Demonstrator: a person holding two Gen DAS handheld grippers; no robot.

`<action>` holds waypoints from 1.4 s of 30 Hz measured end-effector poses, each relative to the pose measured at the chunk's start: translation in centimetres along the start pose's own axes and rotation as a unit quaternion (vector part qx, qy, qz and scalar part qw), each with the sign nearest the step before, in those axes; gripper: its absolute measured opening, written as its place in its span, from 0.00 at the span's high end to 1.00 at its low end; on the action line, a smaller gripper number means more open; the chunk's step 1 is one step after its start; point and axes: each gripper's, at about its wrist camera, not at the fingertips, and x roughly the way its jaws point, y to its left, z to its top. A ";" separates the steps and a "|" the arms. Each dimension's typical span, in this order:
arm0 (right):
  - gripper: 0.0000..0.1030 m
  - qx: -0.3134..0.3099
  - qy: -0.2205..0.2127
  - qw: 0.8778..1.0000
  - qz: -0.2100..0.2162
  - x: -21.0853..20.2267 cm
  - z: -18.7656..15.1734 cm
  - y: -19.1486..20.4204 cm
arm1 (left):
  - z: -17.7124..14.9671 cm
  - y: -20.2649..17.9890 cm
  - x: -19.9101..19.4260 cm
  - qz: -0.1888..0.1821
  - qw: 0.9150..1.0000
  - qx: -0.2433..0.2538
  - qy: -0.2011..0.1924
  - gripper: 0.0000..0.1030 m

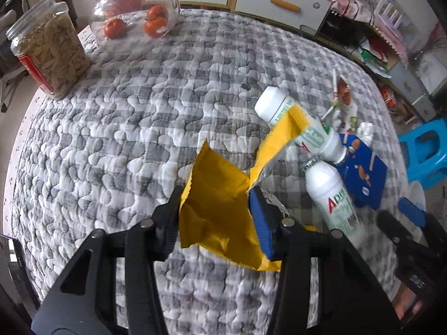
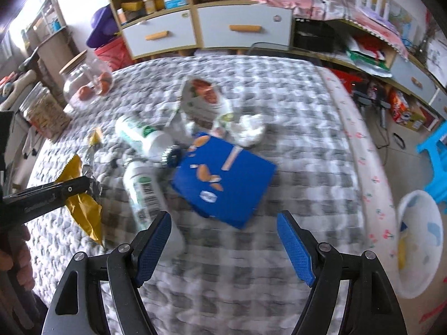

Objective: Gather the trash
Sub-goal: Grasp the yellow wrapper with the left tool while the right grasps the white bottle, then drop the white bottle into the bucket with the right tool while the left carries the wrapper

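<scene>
Left gripper [image 1: 213, 217] has its jaws pinched on the yellow wrapper [image 1: 220, 209], which is lifted off the grey checked quilt [image 1: 125, 117]. At 2 o'clock from it lie 2 white bottles [image 1: 332, 195] and a blue box [image 1: 363, 178]. Right gripper [image 2: 223, 248] hangs with jaws wide and nothing between them, blue box at its 12 o'clock, white bin [image 2: 419, 251] at 3 o'clock.

Bystanders on the quilted table
Seed jar [image 1: 49, 47] at nine o'clock; glass jar of oranges [image 1: 137, 8] at eleven; blue stool [image 1: 424, 153] at three.
</scene>
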 end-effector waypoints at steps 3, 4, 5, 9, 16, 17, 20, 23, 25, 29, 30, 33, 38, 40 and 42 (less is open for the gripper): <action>0.23 -0.009 0.006 1.000 0.011 0.7 0.1 1.3 | -0.5 0.2 -0.9 -0.006 1.000 0.004 -0.005 0.55; 0.24 -0.011 0.009 1.000 0.016 1.0 0.2 1.6 | -0.6 0.4 -1.1 -0.010 1.000 0.003 -0.005 0.55; 0.24 -0.013 0.012 1.000 0.021 1.3 0.2 2.0 | -0.9 0.4 -1.4 -0.014 1.000 0.002 -0.004 0.56; 0.29 -0.017 0.019 0.999 0.036 2.0 0.1 3.1 | -1.1 1.2 -2.0 -0.026 1.000 0.001 -0.004 0.83; 0.46 -0.030 0.037 0.998 0.045 3.6 0.2 4.5 | -1.2 1.7 -2.2 -0.024 1.000 0.002 -0.006 0.83; 0.51 -0.032 0.040 0.998 0.047 3.8 0.2 4.7 | -1.2 1.8 -2.3 -0.025 1.000 0.001 -0.006 0.83; 0.54 -0.045 0.039 0.997 0.041 3.8 0.1 5.2 | -1.2 2.1 -2.6 -0.033 0.999 -0.005 -0.009 0.84; 0.62 -0.052 0.032 0.997 0.049 3.2 0.2 5.7 | -1.2 2.3 -3.3 -0.039 0.999 -0.005 -0.017 0.84; 0.63 -0.057 0.020 0.997 0.049 2.3 0.3 5.9 | -1.2 2.3 -3.8 -0.043 0.999 -0.005 -0.023 0.84; 0.63 -0.054 0.004 0.997 0.058 0.7 0.4 5.5 | -1.2 1.9 -4.8 -0.054 0.998 -0.003 -0.034 0.84; 0.63 -0.052 -0.001 0.997 0.060 0.2 0.4 5.3 | -1.2 1.8 -5.1 -0.057 0.998 -0.001 -0.037 0.84; 0.63 -0.041 -0.018 0.997 0.066 -1.6 0.2 4.3 | -1.3 1.1 -5.7 -0.063 0.997 0.004 -0.044 0.84; 0.63 -0.016 -0.040 0.997 0.062 -3.7 0.1 1.7 | -1.5 -0.6 -6.4 -0.075 0.996 0.015 -0.053 0.84; 0.63 -0.003 -0.044 0.997 0.058 -4.4 -0.1 0.6 | -1.6 -1.3 -6.5 -0.081 0.995 0.021 -0.055 0.84; 0.63 0.011 -0.047 0.997 0.053 -5.0 -0.4 -0.9 | -1.6 -2.2 -6.7 -0.087 0.994 0.026 -0.058 0.84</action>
